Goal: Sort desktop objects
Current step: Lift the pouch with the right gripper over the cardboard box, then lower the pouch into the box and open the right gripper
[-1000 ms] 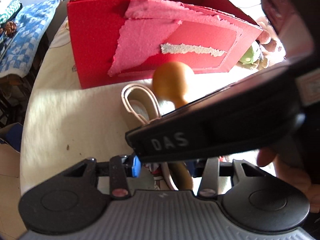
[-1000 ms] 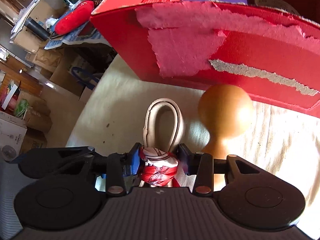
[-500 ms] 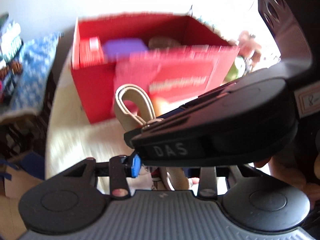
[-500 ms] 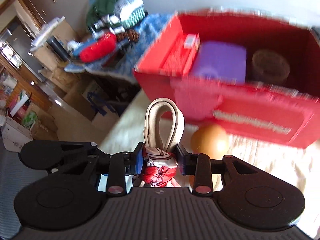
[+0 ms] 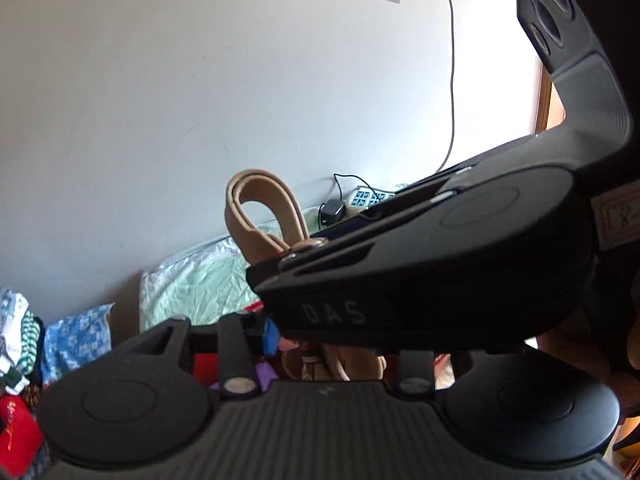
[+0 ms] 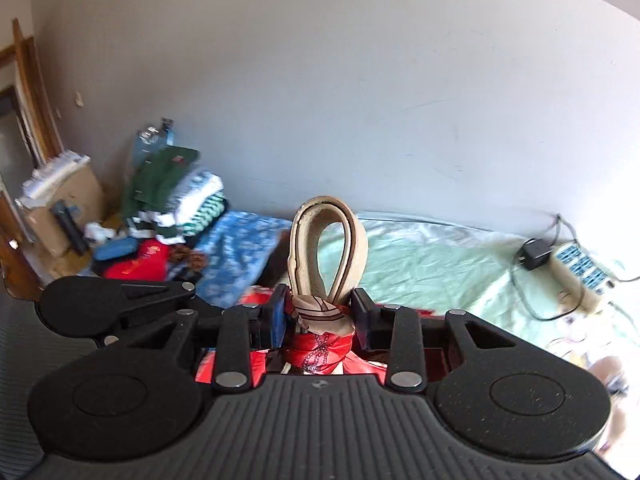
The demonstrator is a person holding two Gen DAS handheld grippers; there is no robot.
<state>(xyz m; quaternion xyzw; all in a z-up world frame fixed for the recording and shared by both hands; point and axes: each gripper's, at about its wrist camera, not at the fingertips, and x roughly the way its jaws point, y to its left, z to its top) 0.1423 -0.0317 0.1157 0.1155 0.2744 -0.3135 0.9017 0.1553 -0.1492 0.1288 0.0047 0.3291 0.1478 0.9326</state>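
Right gripper point(image 6: 318, 316), centre of the right wrist view, jaws clamped on the knotted scarf point(image 6: 320, 328) binding a beige looped strap point(image 6: 328, 248) that stands up above them. Left gripper point(image 5: 332, 344) sits low in its frame behind the right one; its jaw state cannot be told. Risk, as judged: the smooth scarf slips and the strap drops short of any sorting box

The matt black plastic right gripper point(image 6: 319, 312), ribbed on its body and fitted with dull metal rivets, is seen closed on a glossy red and cream patterned silk-like scarf point(image 6: 320, 334) knotted round a smooth beige leather-like strap loop point(image 6: 329, 248). A crumpled pale green cloth sheet point(image 6: 432, 260) and a matt painted grey-white wall point(image 6: 340, 80) are shown behind.
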